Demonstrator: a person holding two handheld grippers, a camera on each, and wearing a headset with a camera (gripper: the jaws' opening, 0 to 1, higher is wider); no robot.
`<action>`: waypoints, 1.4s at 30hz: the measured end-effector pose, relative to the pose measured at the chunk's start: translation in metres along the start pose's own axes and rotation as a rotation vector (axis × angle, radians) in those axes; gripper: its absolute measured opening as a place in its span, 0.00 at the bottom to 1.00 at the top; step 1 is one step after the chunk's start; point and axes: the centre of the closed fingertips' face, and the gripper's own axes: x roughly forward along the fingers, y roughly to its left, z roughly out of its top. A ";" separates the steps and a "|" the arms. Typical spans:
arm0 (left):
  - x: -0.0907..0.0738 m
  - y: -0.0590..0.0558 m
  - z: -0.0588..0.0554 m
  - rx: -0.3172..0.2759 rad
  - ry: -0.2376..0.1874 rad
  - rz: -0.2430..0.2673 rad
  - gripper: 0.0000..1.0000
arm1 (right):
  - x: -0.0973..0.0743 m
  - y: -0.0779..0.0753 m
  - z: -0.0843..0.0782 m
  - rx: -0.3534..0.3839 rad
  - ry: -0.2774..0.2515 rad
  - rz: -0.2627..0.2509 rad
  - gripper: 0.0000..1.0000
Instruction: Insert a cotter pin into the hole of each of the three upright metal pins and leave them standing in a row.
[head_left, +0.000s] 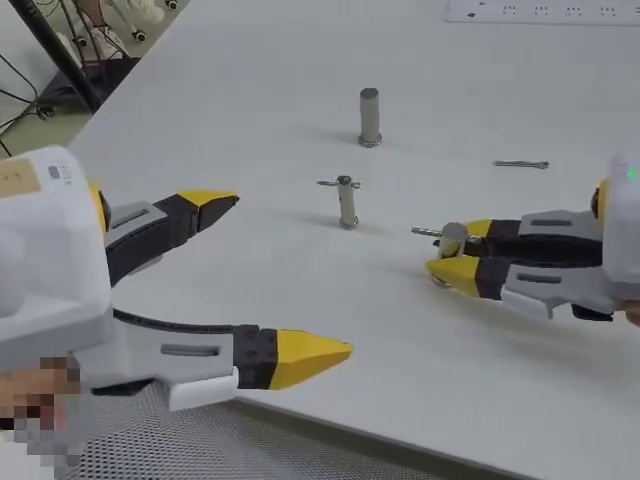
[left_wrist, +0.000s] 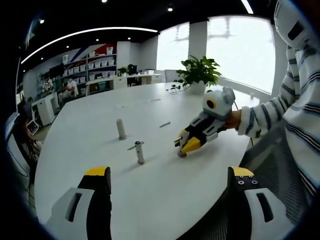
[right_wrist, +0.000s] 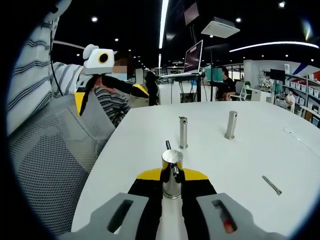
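Three upright metal pins stand on the white table (head_left: 250, 90). The far pin (head_left: 370, 117) (left_wrist: 121, 129) (right_wrist: 230, 125) has no cotter pin in it. A cotter pin sits crosswise through the top of the middle pin (head_left: 347, 200) (left_wrist: 139, 152) (right_wrist: 183, 132). My right gripper (head_left: 450, 252) (right_wrist: 172, 176) is shut on the near pin (head_left: 452, 236) (right_wrist: 172, 160), and a cotter pin (head_left: 425, 232) sticks out of its top. One loose cotter pin (head_left: 521, 164) (right_wrist: 271, 184) lies flat to the right. My left gripper (head_left: 280, 277) (left_wrist: 169, 175) hangs open over the front edge, holding nothing.
A power strip (head_left: 540, 10) lies at the table's far right. A mesh chair (head_left: 150, 440) sits below the front edge. A potted plant (left_wrist: 197, 75) stands at the table's far end. A striped sleeve (left_wrist: 280, 120) holds the right gripper.
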 end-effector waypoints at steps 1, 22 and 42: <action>0.000 0.000 0.000 0.001 0.002 0.002 0.96 | 0.000 -0.002 0.003 -0.007 -0.008 -0.001 0.08; 0.002 -0.004 -0.002 -0.008 0.024 0.020 0.96 | 0.005 -0.031 0.011 -0.056 -0.007 -0.009 0.08; 0.012 -0.006 0.008 -0.059 -0.004 -0.010 0.94 | 0.002 -0.038 0.001 -0.033 -0.020 -0.024 0.08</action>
